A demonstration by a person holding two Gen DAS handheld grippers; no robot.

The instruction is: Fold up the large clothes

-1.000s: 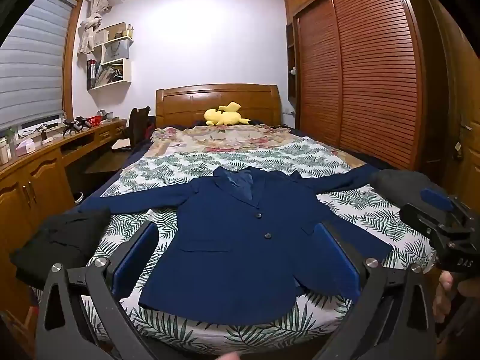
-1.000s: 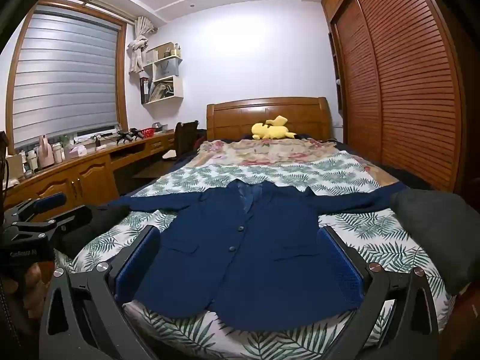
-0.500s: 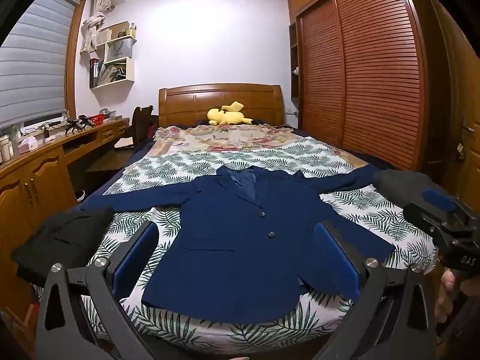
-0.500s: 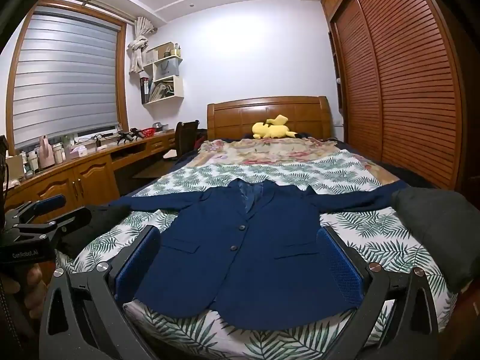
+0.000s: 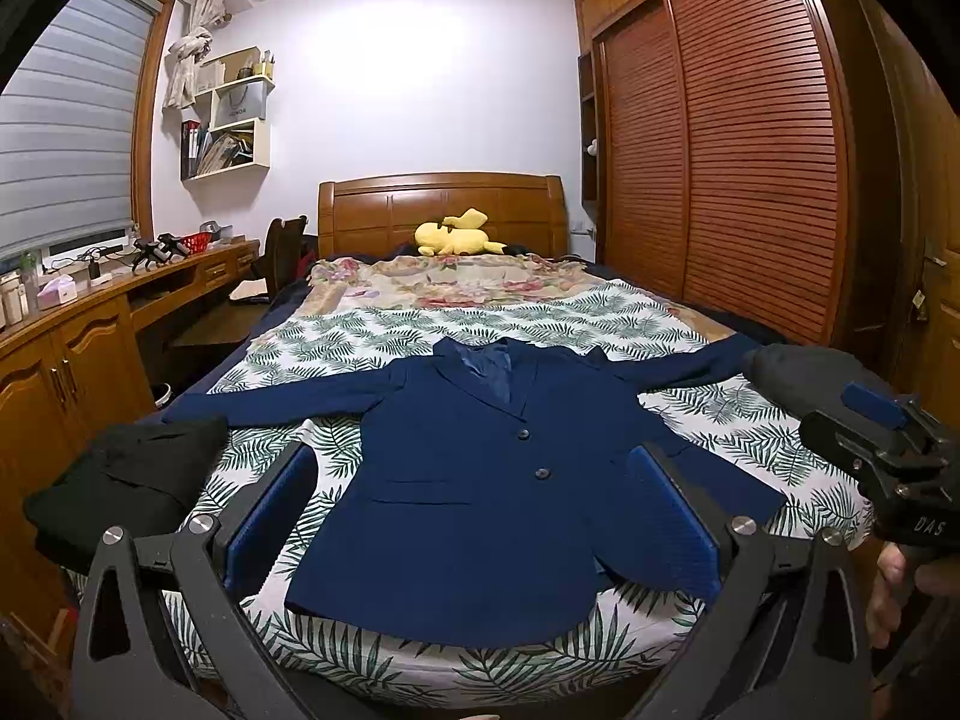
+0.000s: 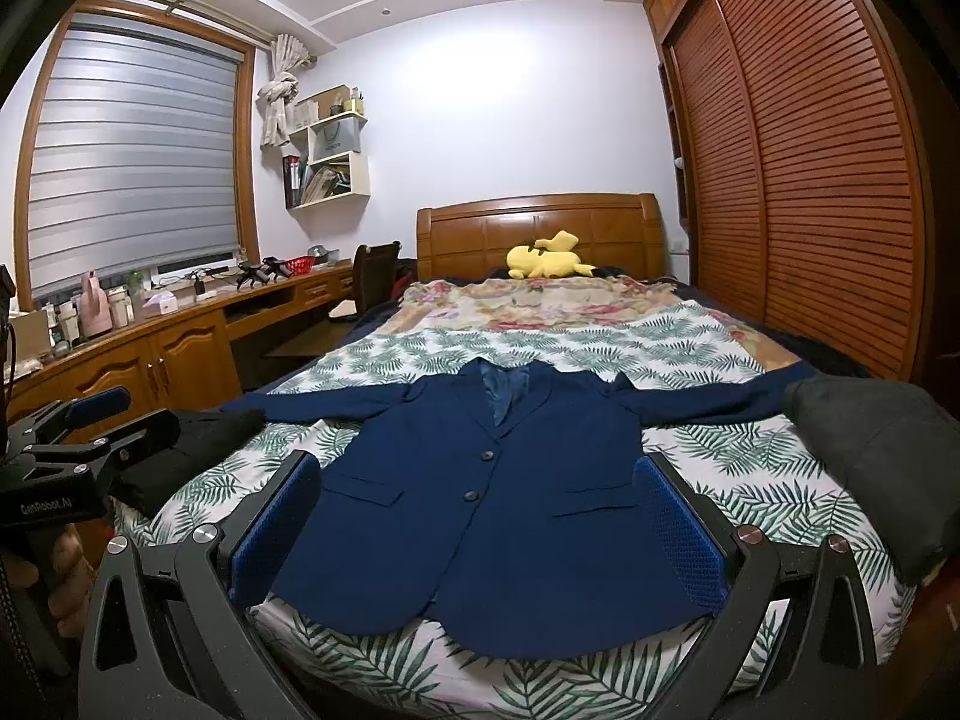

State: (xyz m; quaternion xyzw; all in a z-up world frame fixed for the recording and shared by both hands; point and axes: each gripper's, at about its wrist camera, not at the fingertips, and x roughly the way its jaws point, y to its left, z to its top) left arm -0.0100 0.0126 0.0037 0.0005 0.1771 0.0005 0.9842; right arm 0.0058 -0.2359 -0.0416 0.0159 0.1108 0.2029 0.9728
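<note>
A navy blue blazer (image 5: 480, 480) (image 6: 510, 498) lies flat and face up on the bed, buttoned, both sleeves spread out sideways, its hem near the foot edge. My left gripper (image 5: 474, 510) hangs open above the foot of the bed, its blue pads framing the blazer's lower half without touching it. In the same way my right gripper (image 6: 477, 516) is open and holds nothing. In the left wrist view the right gripper (image 5: 888, 438) shows at the right edge, a hand under it. In the right wrist view the left gripper (image 6: 78, 438) shows at the left edge.
The bed (image 5: 372, 336) carries a leaf-print sheet, a floral blanket (image 5: 456, 282) and a yellow plush toy (image 5: 456, 234) by the headboard. A black folded garment (image 5: 120, 486) lies at the left corner, a dark grey one (image 6: 870, 450) at the right. Wooden desk cabinets (image 5: 60, 372) stand left, a louvred wardrobe (image 5: 750, 168) right.
Both cameras have tilted up and shifted slightly, so the blazer sits a little lower in view. The blazer itself has not moved and both grippers stay open.
</note>
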